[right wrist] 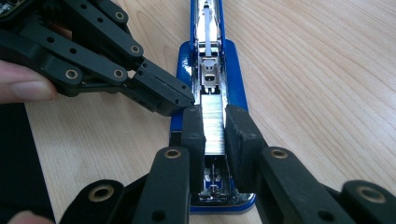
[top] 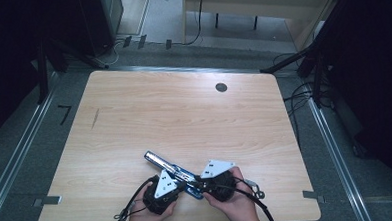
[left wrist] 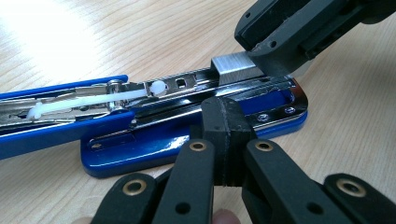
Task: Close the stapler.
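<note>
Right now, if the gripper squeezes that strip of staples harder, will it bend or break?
Probably break, not bend: the strip of staples looks like many thin wires stuck side by side, so it may snap apart. It looks light and shiny, perhaps slippery between the right gripper pads. The open blue stapler sits flat, so it shouldn't tip.

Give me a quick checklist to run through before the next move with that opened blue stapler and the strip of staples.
1. Blue metal stapler lies open, loading channel exposed: ok.
2. Silver strip of staples sits between the right gripper pads, over the channel: ok.
3. Strip fully seated in the channel: cannot tell.
4. Left gripper shut, tips pressed against the stapler's side to steady it: ok.
5. White plastic pusher pulled back clear of the strip: ok.
6. Light wooden table bare around the stapler: ok.
</note>
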Available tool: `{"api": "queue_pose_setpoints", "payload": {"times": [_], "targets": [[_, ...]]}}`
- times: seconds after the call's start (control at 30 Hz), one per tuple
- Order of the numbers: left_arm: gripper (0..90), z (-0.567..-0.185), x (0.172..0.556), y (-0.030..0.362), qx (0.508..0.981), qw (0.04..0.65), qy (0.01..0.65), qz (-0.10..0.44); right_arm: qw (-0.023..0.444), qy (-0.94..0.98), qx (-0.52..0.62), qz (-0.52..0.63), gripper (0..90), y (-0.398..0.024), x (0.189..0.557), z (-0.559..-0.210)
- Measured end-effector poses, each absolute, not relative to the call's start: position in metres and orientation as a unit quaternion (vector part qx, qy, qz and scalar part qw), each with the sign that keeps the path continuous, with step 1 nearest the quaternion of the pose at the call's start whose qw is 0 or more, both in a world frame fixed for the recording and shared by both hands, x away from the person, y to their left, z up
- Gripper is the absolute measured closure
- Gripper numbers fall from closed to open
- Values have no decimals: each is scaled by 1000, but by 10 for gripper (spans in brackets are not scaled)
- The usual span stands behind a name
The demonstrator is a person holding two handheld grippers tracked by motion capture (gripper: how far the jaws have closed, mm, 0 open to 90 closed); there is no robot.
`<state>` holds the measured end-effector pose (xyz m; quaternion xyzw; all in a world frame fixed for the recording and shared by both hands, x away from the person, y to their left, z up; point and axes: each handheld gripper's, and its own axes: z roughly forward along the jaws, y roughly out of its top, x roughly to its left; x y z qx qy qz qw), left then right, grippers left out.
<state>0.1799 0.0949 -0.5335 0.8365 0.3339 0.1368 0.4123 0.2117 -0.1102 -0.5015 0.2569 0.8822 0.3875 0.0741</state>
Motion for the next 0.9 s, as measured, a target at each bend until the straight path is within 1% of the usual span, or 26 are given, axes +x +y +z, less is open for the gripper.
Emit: {"api": "queue_pose_setpoints", "payload": {"times": [0.7, 0.77, 0.9], "targets": [[900, -534, 180, 95, 836, 413, 335, 137, 71, 878, 259, 396, 780, -111, 212, -499], [900, -534, 180, 95, 836, 413, 335, 137, 70, 876, 260, 400, 795, -112, 212, -498], [900, -534, 180, 95, 836, 413, 335, 138, 72, 875, 259, 403, 866, -110, 212, -498]]}}
